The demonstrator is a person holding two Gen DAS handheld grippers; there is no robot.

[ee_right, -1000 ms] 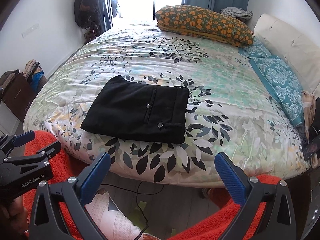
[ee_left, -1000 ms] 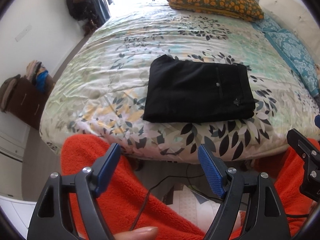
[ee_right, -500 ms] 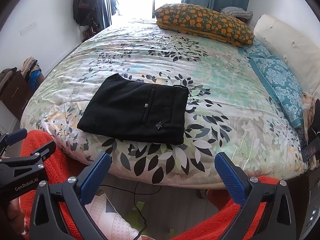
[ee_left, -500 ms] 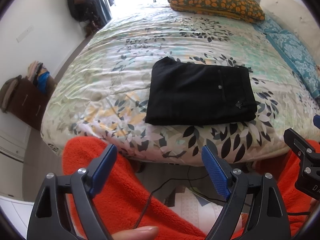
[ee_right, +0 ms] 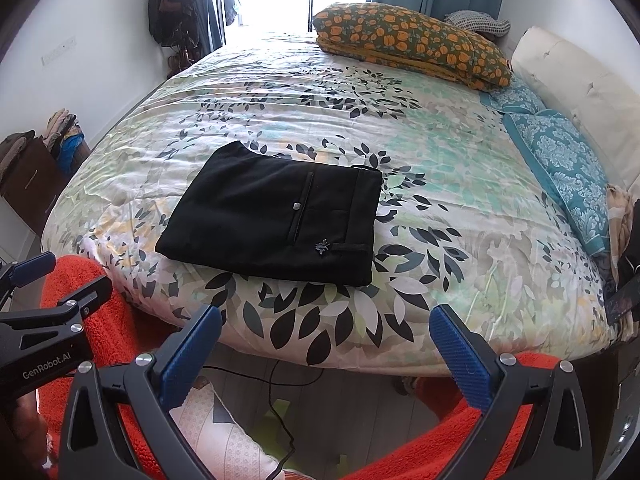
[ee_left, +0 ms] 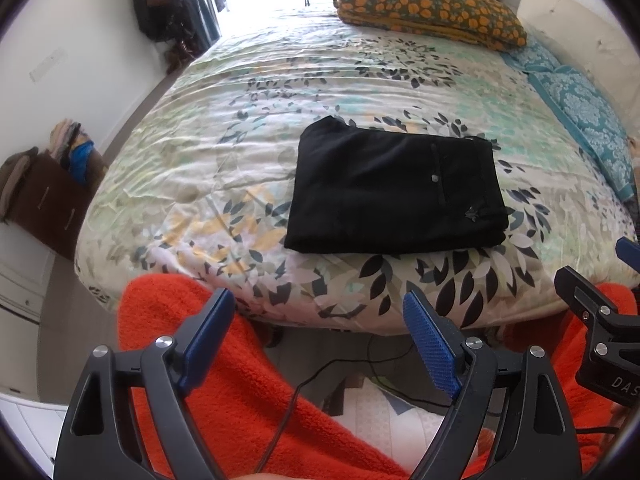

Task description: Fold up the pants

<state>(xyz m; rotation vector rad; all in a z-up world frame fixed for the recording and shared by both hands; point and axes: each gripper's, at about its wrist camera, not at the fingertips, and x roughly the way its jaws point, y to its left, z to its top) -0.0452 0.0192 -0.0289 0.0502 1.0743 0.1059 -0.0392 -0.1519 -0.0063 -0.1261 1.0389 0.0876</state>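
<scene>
Black pants point(ee_left: 394, 194) lie folded into a flat rectangle near the front edge of the bed point(ee_left: 248, 128), back pocket and button facing up; they also show in the right wrist view point(ee_right: 276, 216). My left gripper point(ee_left: 320, 320) is open and empty, held off the bed's front edge, below the pants. My right gripper point(ee_right: 326, 334) is open and empty, also off the front edge and apart from the pants. Each gripper shows at the edge of the other's view.
The bed has a leaf-print cover point(ee_right: 420, 152), an orange-patterned pillow point(ee_right: 412, 44) at the far end and teal pillows point(ee_right: 568, 168) at the right. Orange fleece sleeves point(ee_left: 224, 392) sit below the grippers. A cable point(ee_right: 280, 400) runs on the floor. A brown dresser point(ee_left: 48, 204) stands left.
Both grippers have drawn back and shifted slightly; the pants sit a little farther away and have not moved on the bed. Both grippers stay open.
</scene>
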